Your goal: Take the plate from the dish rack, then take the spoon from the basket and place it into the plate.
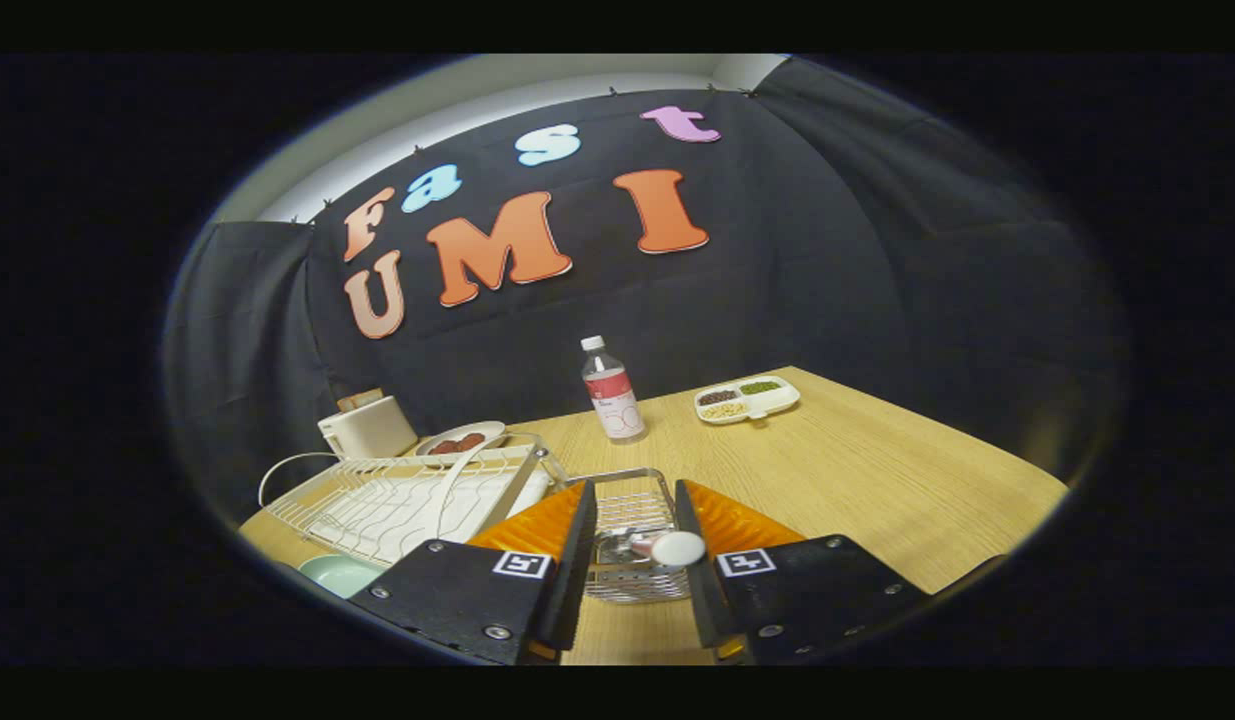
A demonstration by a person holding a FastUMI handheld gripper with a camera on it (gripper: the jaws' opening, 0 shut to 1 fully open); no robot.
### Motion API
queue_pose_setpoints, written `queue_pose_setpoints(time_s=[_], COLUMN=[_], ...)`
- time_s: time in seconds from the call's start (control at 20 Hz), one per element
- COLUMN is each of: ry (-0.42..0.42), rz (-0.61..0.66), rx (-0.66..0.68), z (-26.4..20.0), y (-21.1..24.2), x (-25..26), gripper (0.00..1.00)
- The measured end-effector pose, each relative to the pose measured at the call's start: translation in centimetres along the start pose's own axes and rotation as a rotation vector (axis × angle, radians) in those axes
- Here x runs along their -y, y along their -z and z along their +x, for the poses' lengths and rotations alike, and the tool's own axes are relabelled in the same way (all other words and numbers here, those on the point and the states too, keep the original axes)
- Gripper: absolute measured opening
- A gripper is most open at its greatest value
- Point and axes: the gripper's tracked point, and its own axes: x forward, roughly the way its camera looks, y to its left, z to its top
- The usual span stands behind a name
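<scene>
We can read nothing. The bottle (612, 392), at twelve o'clock beyond the fingers, bears a label too small to make out. The gripper (632, 488), fingers apart, carries square coded markers (523, 563) with no words.

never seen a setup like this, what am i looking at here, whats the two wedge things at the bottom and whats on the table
The two wedges are the fingers of a hand-held two-finger gripper; a person carries it, and the camera rides on it, looking forward along them. The fingers stand open and grip nothing. Between them sits a small wire basket holding a white-ended spoon. Beside it is a white wire dish rack, and a pale green plate lies on the light wooden table in front of the rack. Farther off are a white toaster, a clear plastic bottle with a red label and a white divided tray of beans.
</scene>
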Motion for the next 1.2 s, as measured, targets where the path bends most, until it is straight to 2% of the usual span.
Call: queue_pose_setpoints(time_s=[0.1,0.15,0.2,0.35,0.6,0.9,1.2], ry=[0.037,0.054,0.067,0.085,0.105,0.133,0.092], rz=[0.084,0.115,0.109,0.048,0.012,-0.12,-0.19], rx=[-0.029,-0.025,-0.018,-0.003,0.009,0.04,0.062], z=[0.3,0.3,0.2,-0.2,-1.5,-5.7,-10.5], y=[0.1,-0.1,-0.4,-1.0,-3.3,-6.4,-8.3], x=[0.8,0.8,1.1,0.3,-0.8,-2.2,-6.7], gripper=[0.32,0.15,0.14,0.1,0.1,0.1,0.1])
